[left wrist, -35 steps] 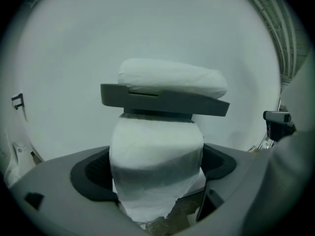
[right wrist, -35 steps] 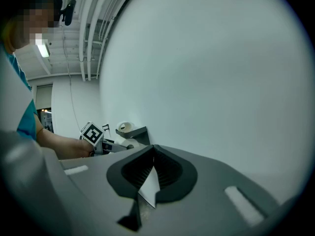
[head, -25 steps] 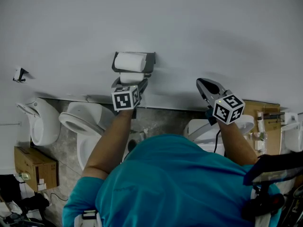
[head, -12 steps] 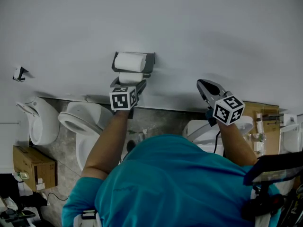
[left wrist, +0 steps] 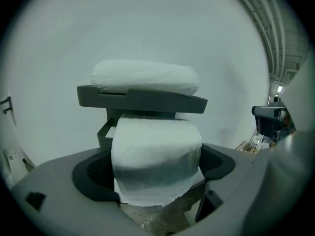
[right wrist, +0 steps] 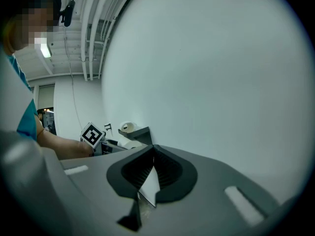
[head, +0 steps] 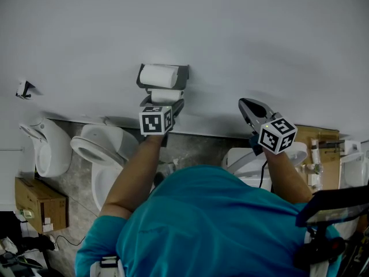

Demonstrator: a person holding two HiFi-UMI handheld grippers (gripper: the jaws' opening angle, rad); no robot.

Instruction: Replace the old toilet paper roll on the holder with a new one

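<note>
Left gripper view showed the left claw point(left wrist: 156, 173) spread wide around the old roll point(left wrist: 156, 146) hanging under the holder point(left wrist: 142, 98); closing gently, centred, should free it uncrushed. The right claw point(right wrist: 153, 150) was closed.

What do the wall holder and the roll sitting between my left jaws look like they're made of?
Holder: dark grey, matte and smooth, with rounded moulded edges. It is probably plastic, though painted metal can't be ruled out.
Lower roll: soft white tissue paper. Its surface is faintly crinkled, and a loose sheet hangs at the bottom with an uneven edge.
</note>
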